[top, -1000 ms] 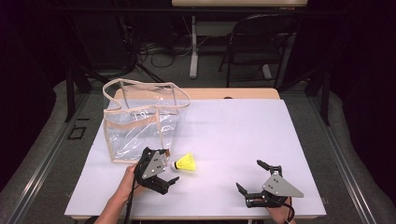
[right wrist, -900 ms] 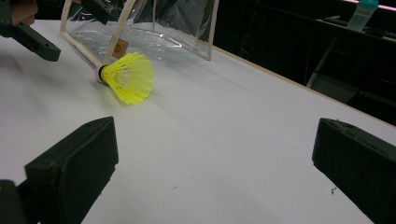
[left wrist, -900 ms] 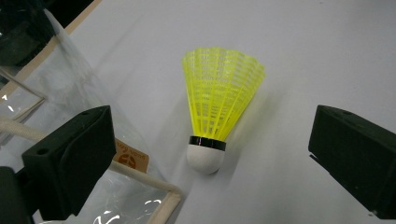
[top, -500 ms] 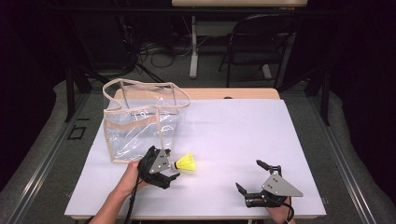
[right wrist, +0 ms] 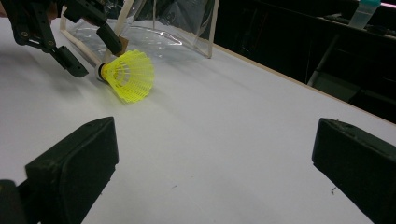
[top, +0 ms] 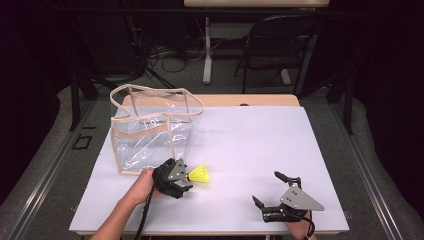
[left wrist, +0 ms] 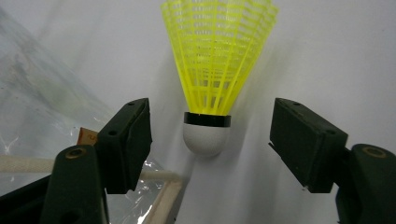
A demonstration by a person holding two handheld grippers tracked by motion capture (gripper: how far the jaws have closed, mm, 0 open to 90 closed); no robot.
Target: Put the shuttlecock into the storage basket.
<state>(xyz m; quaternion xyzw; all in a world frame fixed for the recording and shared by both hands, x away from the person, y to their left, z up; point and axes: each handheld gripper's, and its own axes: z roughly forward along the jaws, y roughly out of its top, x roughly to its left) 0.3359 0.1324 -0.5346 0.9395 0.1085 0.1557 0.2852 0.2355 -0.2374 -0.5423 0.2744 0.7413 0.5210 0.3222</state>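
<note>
Now the shuttlecock (left wrist: 208, 84) lies on the counter (top: 260, 150) near its front-left corner, beside the bag (top: 150, 132), cork toward the left gripper (left wrist: 210, 135), whose spread jaws flank it untouched, while the right gripper (top: 272, 192) rests released, well apart.

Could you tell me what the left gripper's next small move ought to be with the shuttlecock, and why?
Probably close the left gripper on the shuttlecock. Its jaws stand open on either side of the white cork end, with a gap on both sides, so nothing grips it yet. The shuttlecock lies on the table beside the clear bag, cork toward the gripper. The right gripper rests open, well apart.
</note>
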